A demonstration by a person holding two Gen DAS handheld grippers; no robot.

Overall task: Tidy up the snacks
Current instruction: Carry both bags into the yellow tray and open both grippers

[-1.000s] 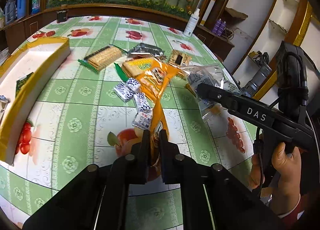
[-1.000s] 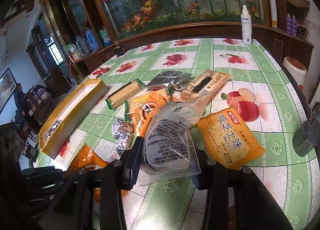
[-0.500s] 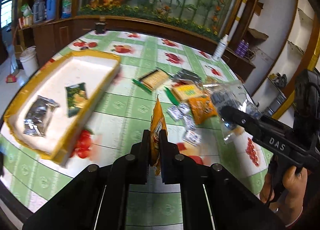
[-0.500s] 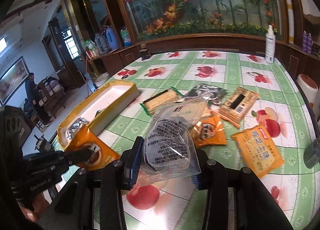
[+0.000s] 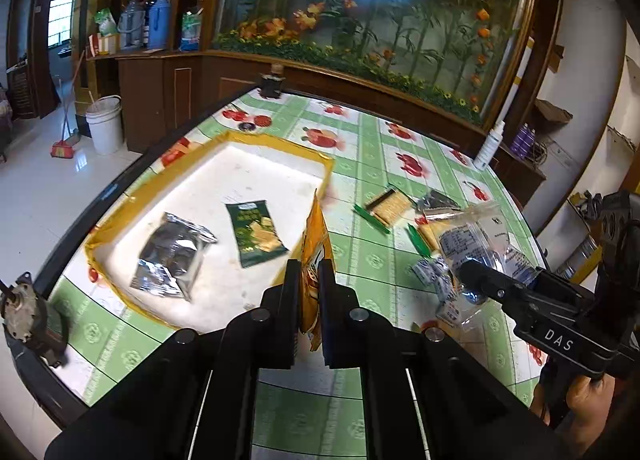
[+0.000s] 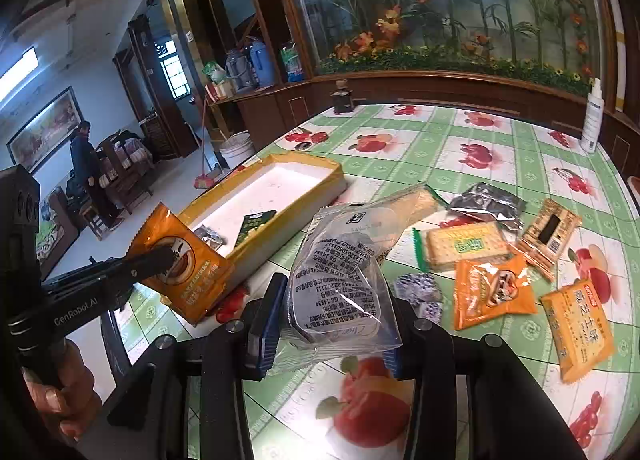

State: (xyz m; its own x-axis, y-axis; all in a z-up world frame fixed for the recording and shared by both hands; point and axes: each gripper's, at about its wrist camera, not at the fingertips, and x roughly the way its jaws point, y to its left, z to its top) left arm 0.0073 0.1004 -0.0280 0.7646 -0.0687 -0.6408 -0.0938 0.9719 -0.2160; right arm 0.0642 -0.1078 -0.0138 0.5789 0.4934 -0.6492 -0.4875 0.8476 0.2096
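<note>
Currently the tabletop (image 6: pixel 460 140), green-checked with fruit prints, is carrying a yellow-rimmed tray (image 5: pixel 224 140) at its left side; a silver packet (image 5: pixel 172 256) and a green packet (image 5: pixel 256 232) are lying inside. Loose snacks are lying scattered right of the tray. Left tongs (image 5: pixel 310 284) are clamping an orange packet (image 5: pixel 314 236) edge-on above the tray's near right rim. Right tongs (image 6: pixel 332 320) are gripping a clear bag (image 6: pixel 340 280) over the tabletop, beside the tray
</note>
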